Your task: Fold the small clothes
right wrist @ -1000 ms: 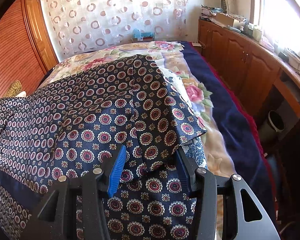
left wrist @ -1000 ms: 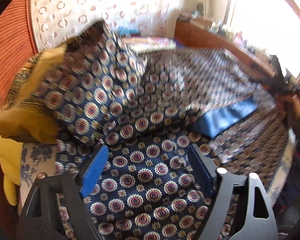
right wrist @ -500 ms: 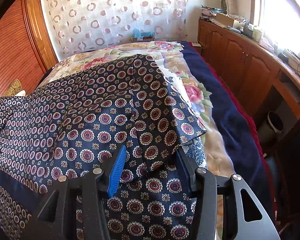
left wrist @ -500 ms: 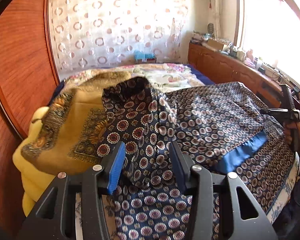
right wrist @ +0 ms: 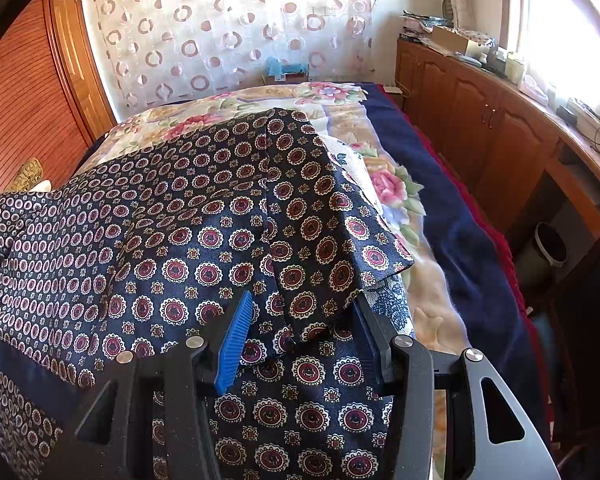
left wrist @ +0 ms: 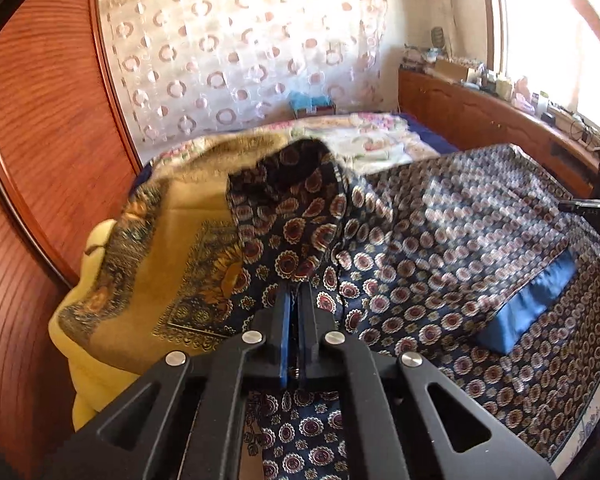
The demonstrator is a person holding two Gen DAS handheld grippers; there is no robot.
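Now left gripper [left wrist: 296,292] pinches the patterned garment [left wrist: 420,240]; right gripper [right wrist: 300,320] fingers half-spread astride it.

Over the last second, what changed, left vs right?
The left gripper closed from wide open and is now shut on a raised fold of the navy patterned garment, having swung up so the yellow cloth shows. The right gripper stayed put, jaws apart over the garment's folded flap; the flap's lie is unchanged.
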